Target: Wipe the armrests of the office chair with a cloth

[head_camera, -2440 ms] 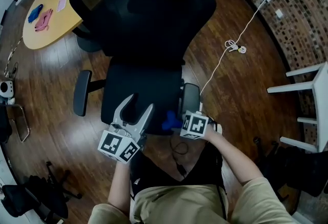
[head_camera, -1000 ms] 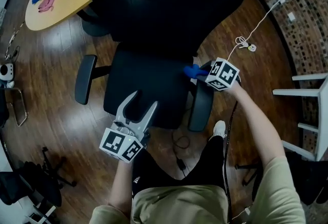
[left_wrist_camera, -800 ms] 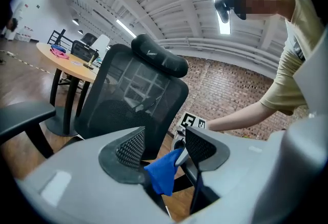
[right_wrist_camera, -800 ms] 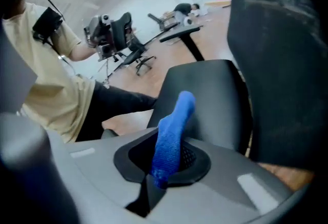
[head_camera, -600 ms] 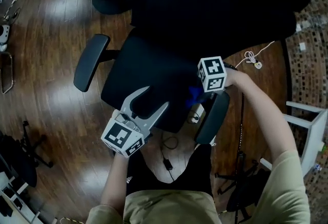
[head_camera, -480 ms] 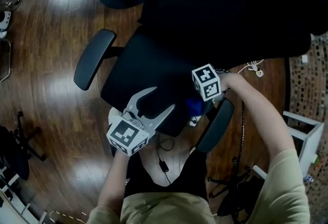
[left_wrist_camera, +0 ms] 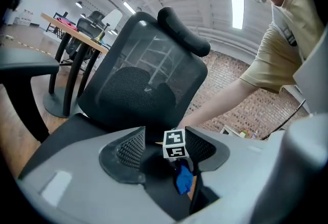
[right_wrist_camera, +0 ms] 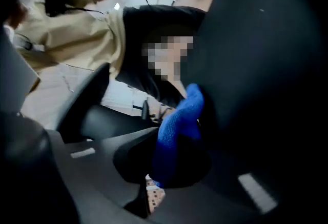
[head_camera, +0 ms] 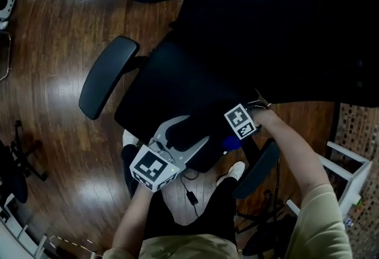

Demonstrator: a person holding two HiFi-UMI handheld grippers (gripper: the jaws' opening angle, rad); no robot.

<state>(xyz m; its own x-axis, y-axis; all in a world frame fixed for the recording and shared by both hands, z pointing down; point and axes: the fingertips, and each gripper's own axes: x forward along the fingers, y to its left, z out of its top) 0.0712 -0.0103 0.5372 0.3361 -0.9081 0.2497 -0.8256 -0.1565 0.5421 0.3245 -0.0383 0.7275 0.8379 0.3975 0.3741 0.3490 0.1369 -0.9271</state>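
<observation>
Right gripper view, fuzzy blue cloth (right_wrist_camera: 177,125) bunched, clamped between right gripper (right_wrist_camera: 177,160) jaws, left gripper (left_wrist_camera: 165,150) empty, jaws closing.

1. One big black office chair (head_camera: 177,74) up close.
2. Two black padded armrests: armrest on the left (head_camera: 106,77), armrest on the right (head_camera: 259,167).
3. One soft blue cloth (right_wrist_camera: 179,115).
4. Two grey tongs: left tongs (left_wrist_camera: 163,152), closing on nothing; right tongs (right_wrist_camera: 173,165).
5. One light wooden bench (left_wrist_camera: 72,31).

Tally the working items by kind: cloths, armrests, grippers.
cloth: 1
armrests: 2
grippers: 2, left gripper closing, nothing between its jaws; right gripper shut on the cloth
total: 5
</observation>
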